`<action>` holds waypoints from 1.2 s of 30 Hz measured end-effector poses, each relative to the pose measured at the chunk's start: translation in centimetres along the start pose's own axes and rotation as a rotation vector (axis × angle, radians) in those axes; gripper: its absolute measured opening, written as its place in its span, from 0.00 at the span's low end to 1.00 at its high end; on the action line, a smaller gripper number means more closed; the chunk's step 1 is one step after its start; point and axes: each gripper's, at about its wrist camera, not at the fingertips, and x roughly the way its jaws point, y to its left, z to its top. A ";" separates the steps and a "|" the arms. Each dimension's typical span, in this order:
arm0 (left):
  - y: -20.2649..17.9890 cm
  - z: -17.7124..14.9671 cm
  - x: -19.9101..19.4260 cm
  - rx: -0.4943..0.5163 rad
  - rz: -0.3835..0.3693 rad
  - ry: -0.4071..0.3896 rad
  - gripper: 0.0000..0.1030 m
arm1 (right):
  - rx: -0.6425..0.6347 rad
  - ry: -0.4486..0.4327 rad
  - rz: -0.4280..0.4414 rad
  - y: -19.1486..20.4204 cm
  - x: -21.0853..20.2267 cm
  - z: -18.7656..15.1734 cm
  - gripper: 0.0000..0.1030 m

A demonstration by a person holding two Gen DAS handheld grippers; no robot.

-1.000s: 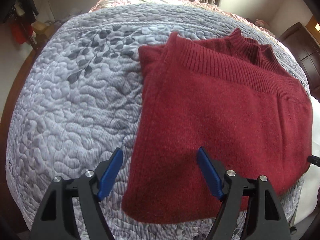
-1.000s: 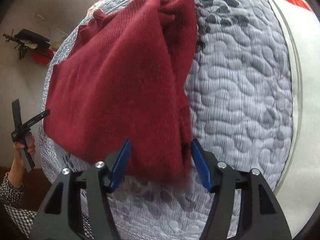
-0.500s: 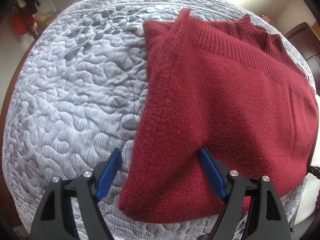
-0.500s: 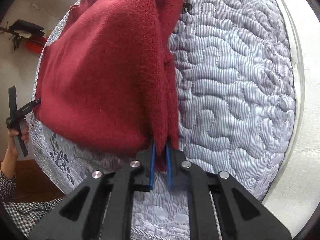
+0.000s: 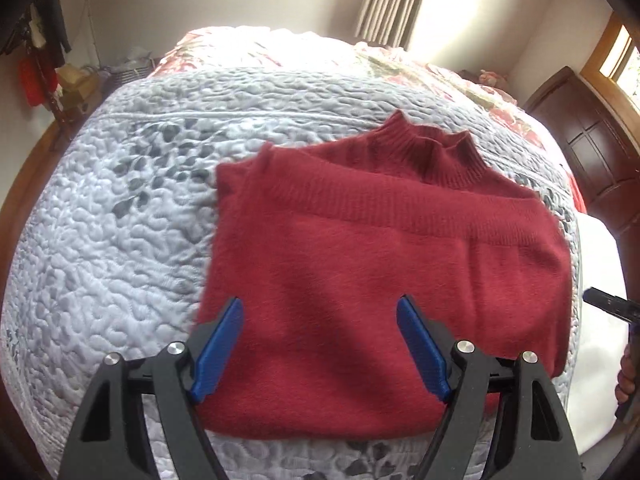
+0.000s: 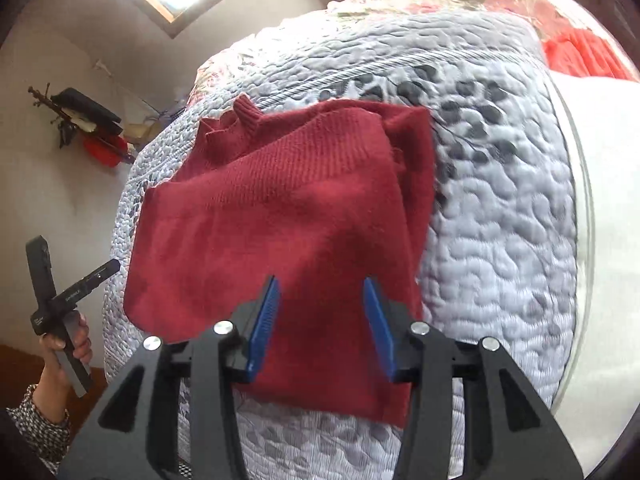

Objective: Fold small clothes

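A dark red knitted sweater (image 5: pixel 380 280) lies folded on the pale grey quilted bedspread (image 5: pixel 120 240), close to the bed's near edge and towards its right-hand side as the left wrist view shows it. The ribbed hem band runs across the top layer, and the ribbed collar (image 5: pixel 432 152) pokes out from beneath it on the far side. One folded side sticks out along the sweater's right edge in the right wrist view, lying flat on the quilt beside a patch of dark leaf print.

The left gripper (image 5: pixel 320 348) hangs above the sweater's near edge with its blue pads spread wide, nothing between them. The right gripper (image 6: pixel 320 326) is likewise released, its blue fingers (image 6: pixel 264 324) parted over the near corner of the sweater; whether they touch the wool I cannot tell.

In the right wrist view a hand (image 6: pixel 68 340) in a checked sleeve grips the handle of the left tool off the bed's near left side. Beyond the grey quilt, a floral cover (image 5: pixel 280 48) lies across the far end of the bed under a curtain (image 5: pixel 392 0), and a dark wooden cabinet (image 5: pixel 592 140) stands to the right.
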 end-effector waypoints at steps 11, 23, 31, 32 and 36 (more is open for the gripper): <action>-2.8 0.0 6.0 0.024 0.061 0.068 0.77 | 0.030 0.098 -0.165 -1.2 6.8 0.5 0.44; -2.4 -0.2 6.1 0.033 0.088 0.071 0.77 | 0.089 0.067 -0.074 -2.0 4.8 -0.1 0.63; -2.3 0.2 5.1 0.052 0.112 0.065 0.78 | 0.124 0.075 -0.137 -5.0 2.5 -1.8 0.82; -2.3 0.2 5.0 0.058 0.117 0.063 0.78 | 0.140 0.085 -0.125 -5.7 2.8 -2.1 0.82; -2.2 0.3 4.7 0.073 0.128 0.059 0.78 | 0.183 0.105 -0.057 -7.1 4.1 -3.1 0.82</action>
